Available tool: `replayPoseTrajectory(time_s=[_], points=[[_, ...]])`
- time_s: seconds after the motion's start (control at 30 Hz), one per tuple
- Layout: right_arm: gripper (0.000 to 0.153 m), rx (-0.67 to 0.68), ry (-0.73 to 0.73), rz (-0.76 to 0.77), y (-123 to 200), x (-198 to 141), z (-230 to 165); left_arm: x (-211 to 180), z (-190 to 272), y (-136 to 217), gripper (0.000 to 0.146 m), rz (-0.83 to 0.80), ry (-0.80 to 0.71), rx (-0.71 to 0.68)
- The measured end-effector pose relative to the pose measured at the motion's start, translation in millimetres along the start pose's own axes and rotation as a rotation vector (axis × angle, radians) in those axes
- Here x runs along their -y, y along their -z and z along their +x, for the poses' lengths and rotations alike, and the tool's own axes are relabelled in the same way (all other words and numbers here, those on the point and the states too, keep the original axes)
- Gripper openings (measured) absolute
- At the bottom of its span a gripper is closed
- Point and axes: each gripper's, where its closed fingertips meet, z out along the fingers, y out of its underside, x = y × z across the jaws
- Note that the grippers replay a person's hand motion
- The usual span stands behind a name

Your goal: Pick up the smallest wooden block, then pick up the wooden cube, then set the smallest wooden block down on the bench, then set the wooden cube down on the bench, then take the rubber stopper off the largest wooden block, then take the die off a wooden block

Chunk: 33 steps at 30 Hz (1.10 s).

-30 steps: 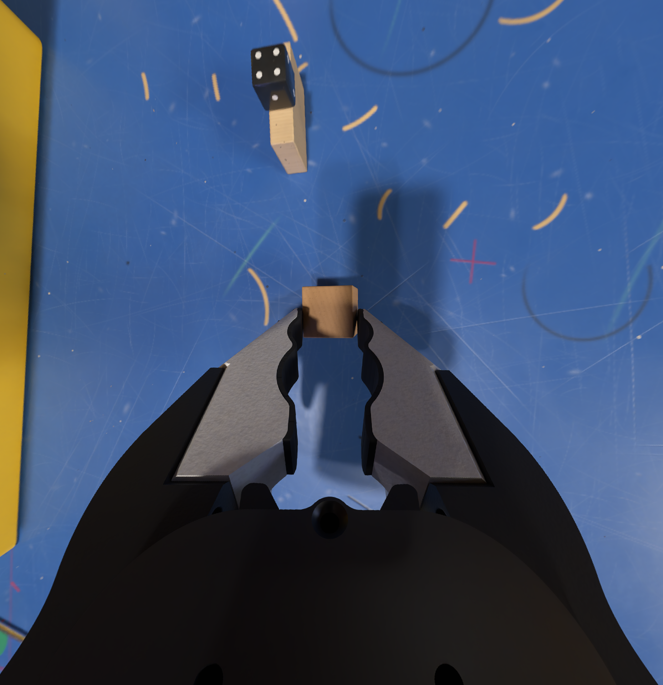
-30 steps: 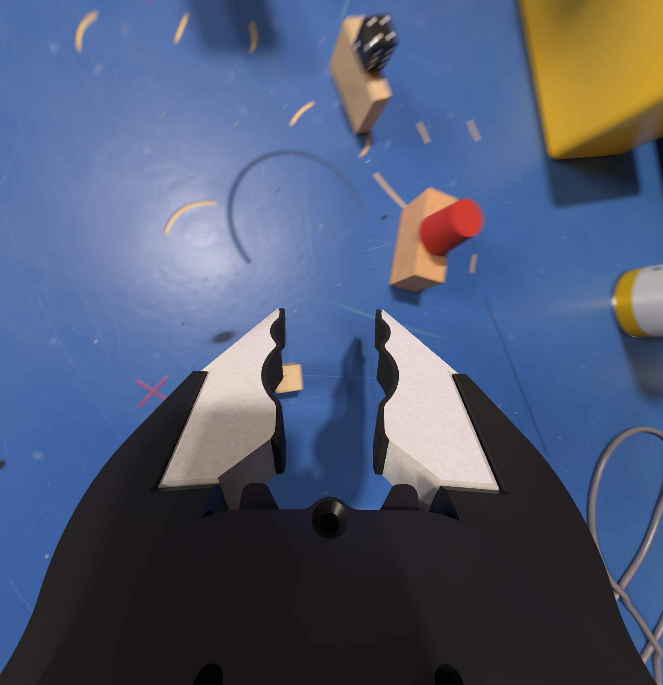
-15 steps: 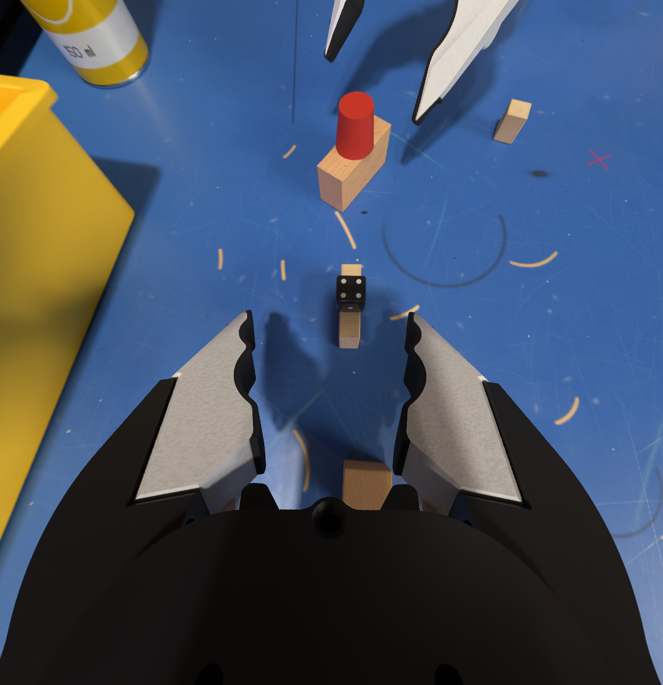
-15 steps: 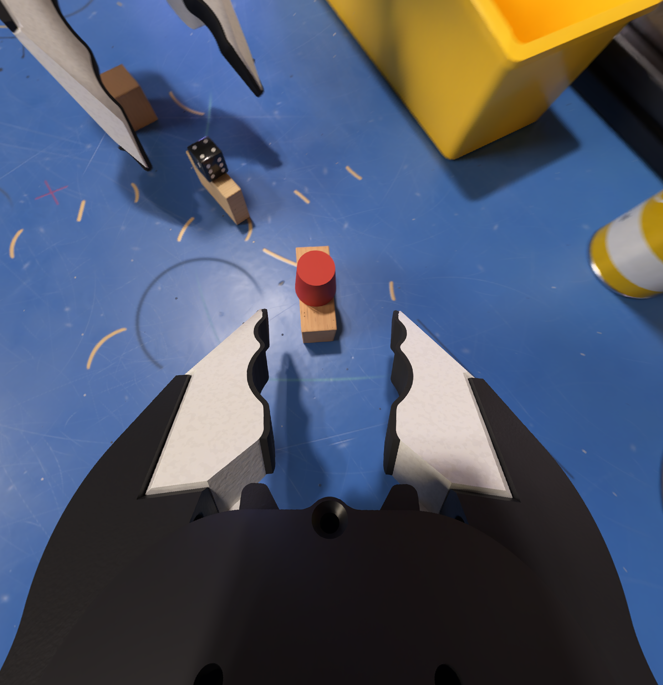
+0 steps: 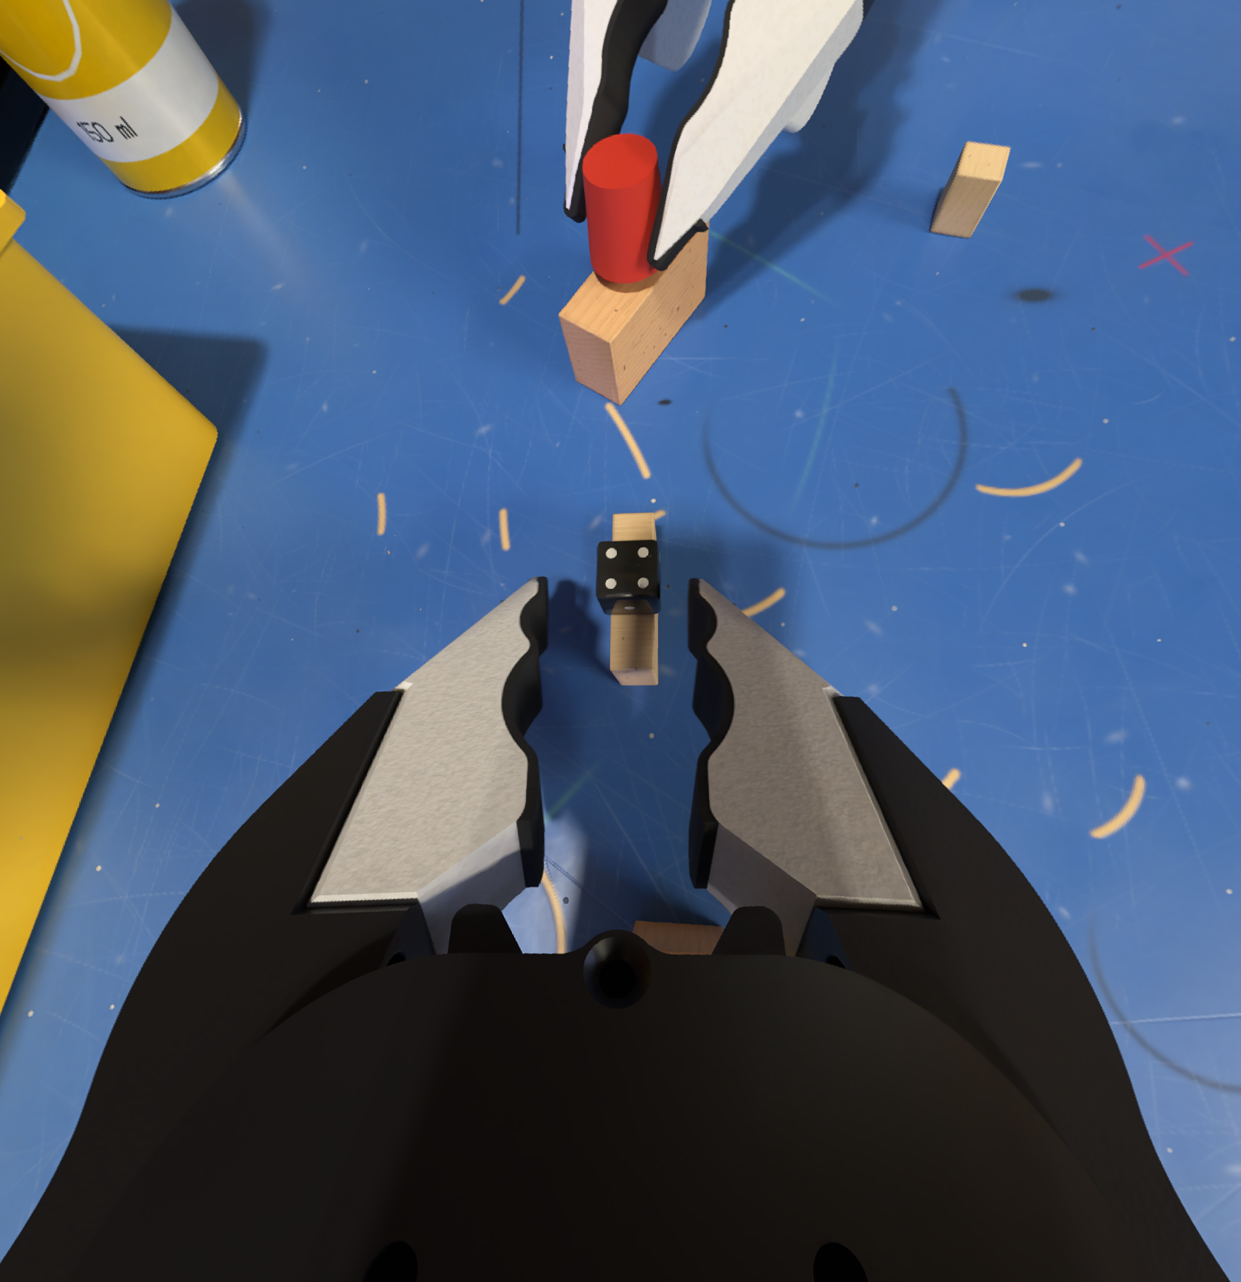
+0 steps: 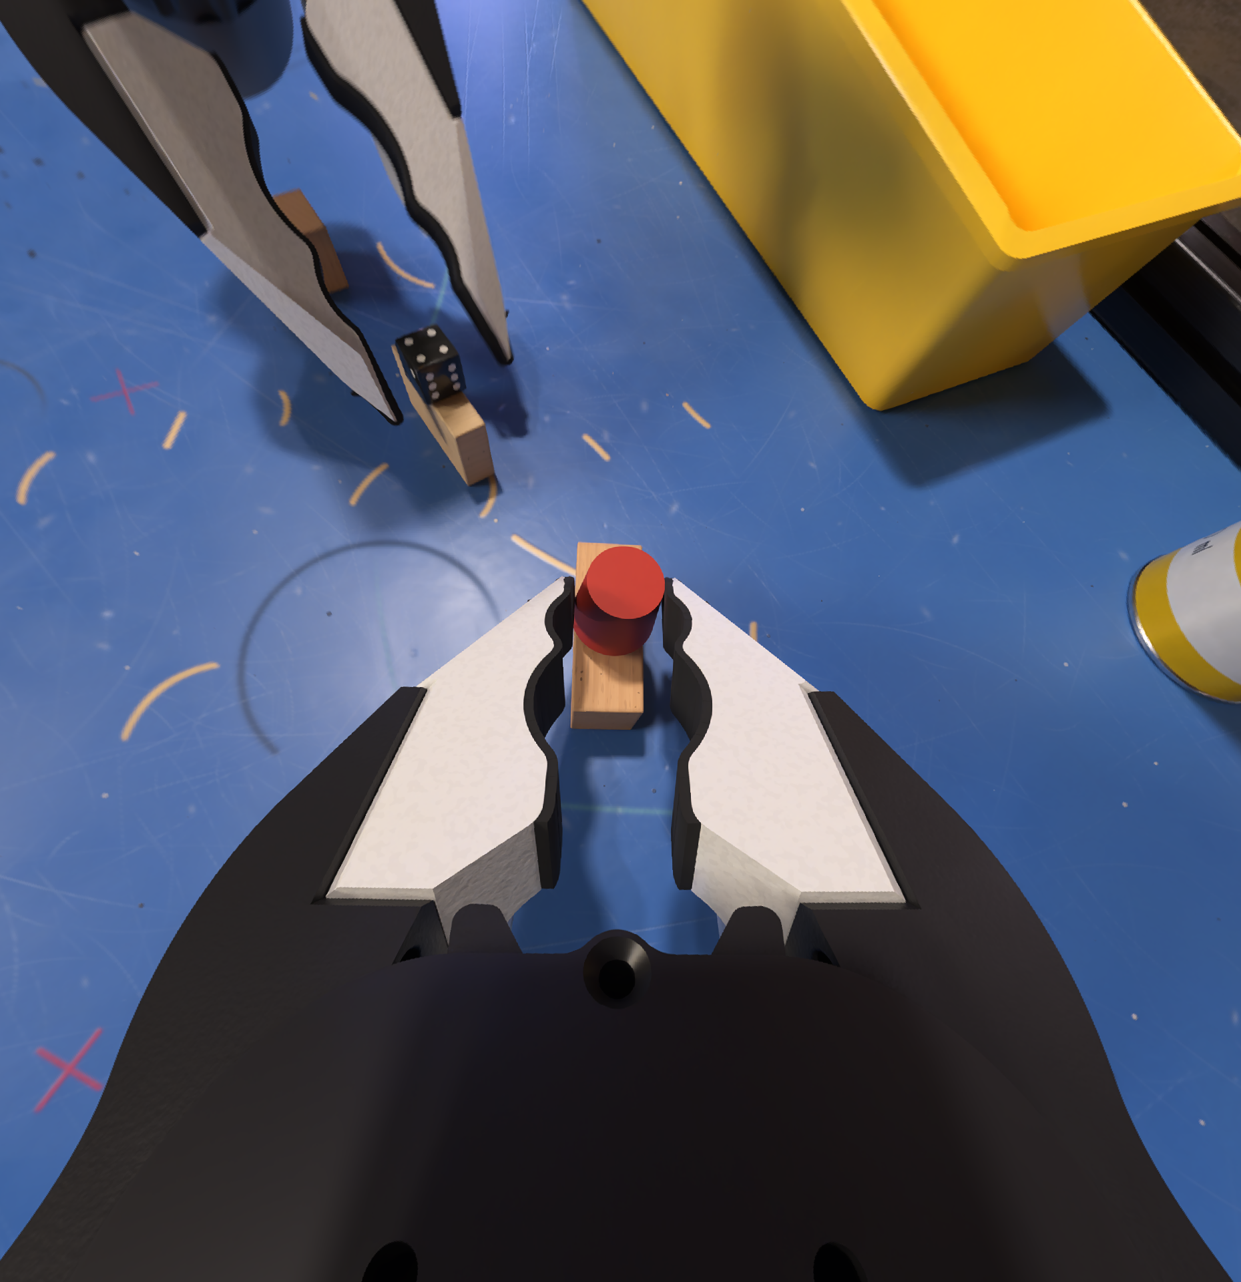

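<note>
The red rubber stopper (image 6: pixel 621 590) stands on the largest wooden block (image 6: pixel 607 687). My right gripper (image 6: pixel 619 590) is shut on the stopper, with both pads against its sides; this also shows in the left wrist view (image 5: pixel 621 208). The black die (image 5: pixel 628 572) sits on a narrow wooden block (image 5: pixel 633 645). My left gripper (image 5: pixel 617 593) is open, its tips on either side of the die with gaps. The wooden cube (image 5: pixel 676 936) lies on the blue bench behind the left fingers. The smallest wooden block (image 5: pixel 970 189) lies on the bench at the far right.
A yellow bin (image 5: pixel 83 555) stands at the left, also in the right wrist view (image 6: pixel 950 208). A yellow and white can (image 5: pixel 118 104) stands by it. Wood shavings, drawn arcs and red crosses mark the blue bench (image 5: pixel 1020 694).
Both grippers have moved down and forward. The right jaws have narrowed onto the stopper. The left jaws have narrowed around the die, leaving the cube behind on the bench.
</note>
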Motion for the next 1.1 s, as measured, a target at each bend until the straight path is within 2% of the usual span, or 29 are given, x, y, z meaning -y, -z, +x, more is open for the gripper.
replayPoseTrajectory(time_s=[0.07, 0.13, 0.57, 0.83, 1.1], points=[[0.025, 0.010, -0.030, 0.012, 2.3, 2.6, 1.9, 2.9, 1.3, 0.7, 0.032, 0.008, 0.011, -0.009], [0.025, 0.017, -0.047, 0.004, 2.6, 3.0, 2.4, 7.6, 2.5, 2.8, 0.017, 0.024, 0.017, -0.020], [0.025, 0.129, -0.081, 0.017, 7.8, 6.4, -16.6, 12.1, 27.0, 18.1, 0.017, -0.012, -0.061, -0.065], [0.025, 0.116, -0.038, -0.019, 5.5, -3.7, -21.6, 7.0, 38.2, 12.5, 0.017, -0.034, -0.079, -0.090], [0.025, 0.116, -0.021, -0.007, 12.1, 2.8, -29.5, 5.5, 39.5, 16.0, 0.017, -0.047, -0.099, -0.096]])
